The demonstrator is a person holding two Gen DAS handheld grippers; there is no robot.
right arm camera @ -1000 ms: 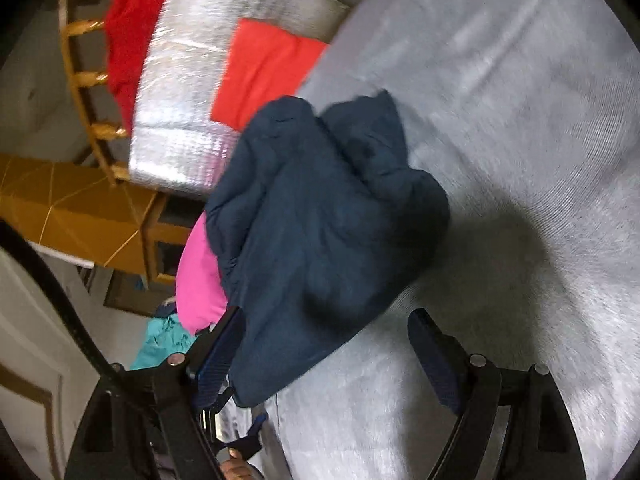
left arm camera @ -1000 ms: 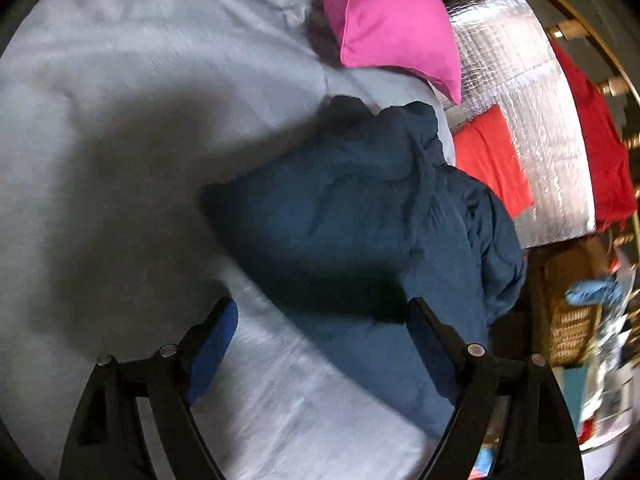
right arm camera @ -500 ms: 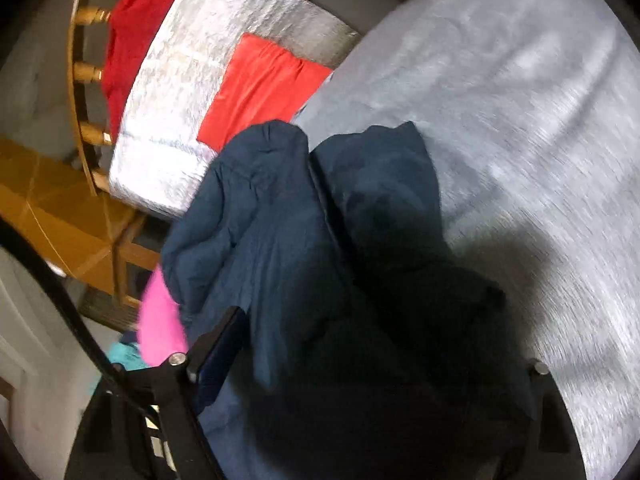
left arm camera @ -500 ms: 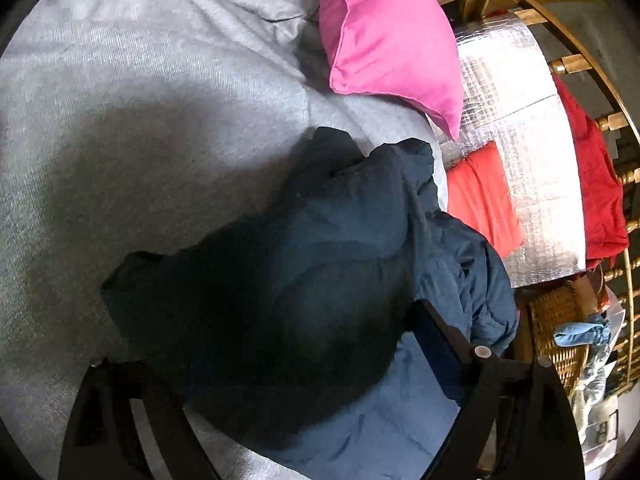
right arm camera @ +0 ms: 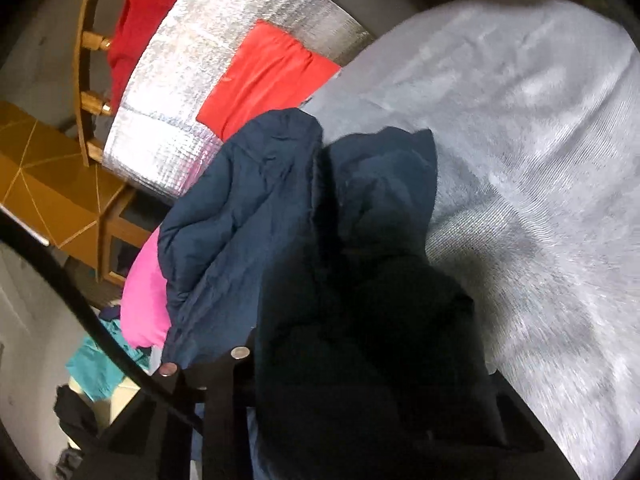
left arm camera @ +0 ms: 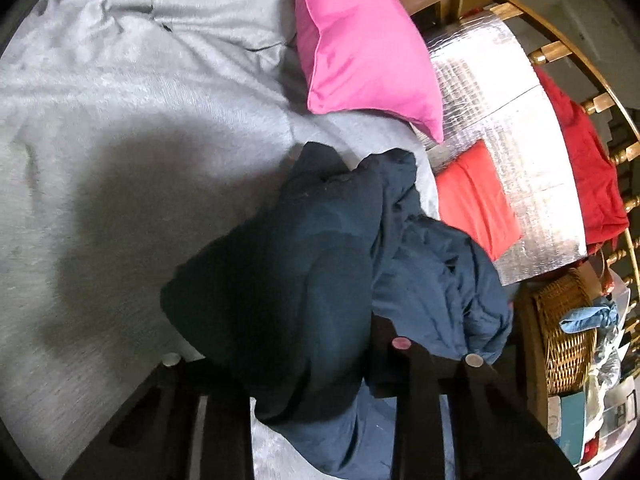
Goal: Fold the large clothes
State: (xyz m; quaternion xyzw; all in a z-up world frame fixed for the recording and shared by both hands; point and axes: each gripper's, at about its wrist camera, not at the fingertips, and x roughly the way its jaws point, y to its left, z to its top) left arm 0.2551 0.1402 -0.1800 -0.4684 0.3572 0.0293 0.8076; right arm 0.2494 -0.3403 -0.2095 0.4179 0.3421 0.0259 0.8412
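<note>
A bulky dark navy jacket [left arm camera: 332, 264] lies bunched on the grey bed cover [left arm camera: 132, 152]. In the left wrist view my left gripper [left arm camera: 296, 364] has its jaws drawn close together, with a thick fold of the jacket bulging up between them. In the right wrist view the same jacket [right arm camera: 304, 240] fills the middle and my right gripper [right arm camera: 360, 376] is closed on another dark fold; its fingertips are buried in the cloth. The jacket's far edge rests near the bed's side.
A pink pillow [left arm camera: 360, 44] lies beyond the jacket. A silver foil mat [left arm camera: 520, 136] with folded red cloths [left arm camera: 476, 196] lies beside the bed, by a wooden railing [left arm camera: 592, 100]. A wicker basket [left arm camera: 564, 340] stands at the right.
Both grippers were open above the jacket a second ago. They moved down into it and closed, each now gripping a fold of the navy cloth.
</note>
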